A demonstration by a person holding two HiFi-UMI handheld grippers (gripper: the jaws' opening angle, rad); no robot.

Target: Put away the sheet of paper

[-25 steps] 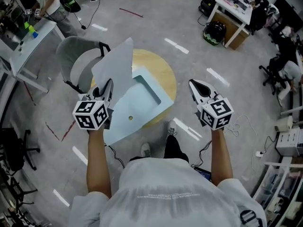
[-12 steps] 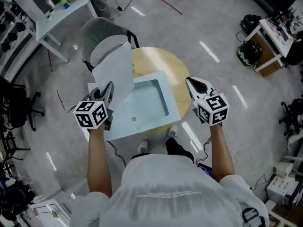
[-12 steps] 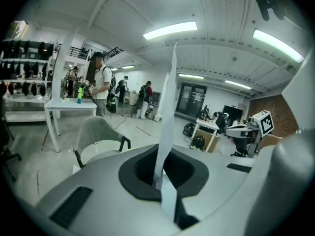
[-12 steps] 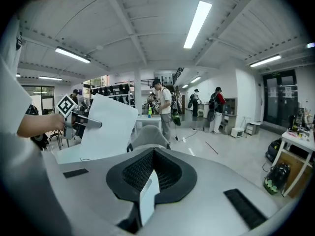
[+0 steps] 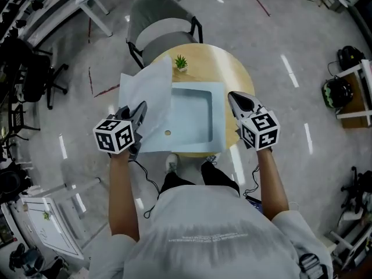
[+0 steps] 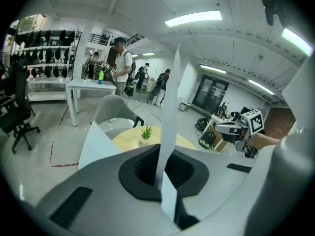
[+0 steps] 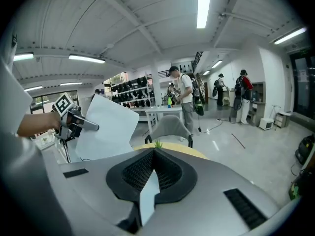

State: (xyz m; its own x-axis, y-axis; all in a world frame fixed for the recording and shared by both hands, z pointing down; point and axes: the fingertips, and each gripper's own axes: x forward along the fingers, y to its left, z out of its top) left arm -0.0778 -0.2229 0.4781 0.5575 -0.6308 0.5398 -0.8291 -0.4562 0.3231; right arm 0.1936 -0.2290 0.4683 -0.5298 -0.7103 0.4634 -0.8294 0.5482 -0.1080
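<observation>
A white sheet of paper (image 5: 150,89) stands up from my left gripper (image 5: 140,110), which is shut on its lower edge, over the left side of a light-blue tray (image 5: 197,118). In the left gripper view the sheet (image 6: 170,97) runs edge-on up out of the closed jaws of that gripper (image 6: 164,154). My right gripper (image 5: 235,100) hangs shut and holds nothing at the tray's right rim. The right gripper view shows its own tips (image 7: 154,154) together, with the sheet (image 7: 106,127) and the left gripper (image 7: 93,127) off to the left.
The tray lies on a round wooden table (image 5: 232,68) with a small potted plant (image 5: 181,63) at its far side. A grey chair (image 5: 160,25) stands behind the table. Desks, shelves and several people fill the room beyond.
Both grippers have come down toward the table, the right one swinging in to the tray's right rim. The sheet has sunk lower over the tray's left side, still held.
</observation>
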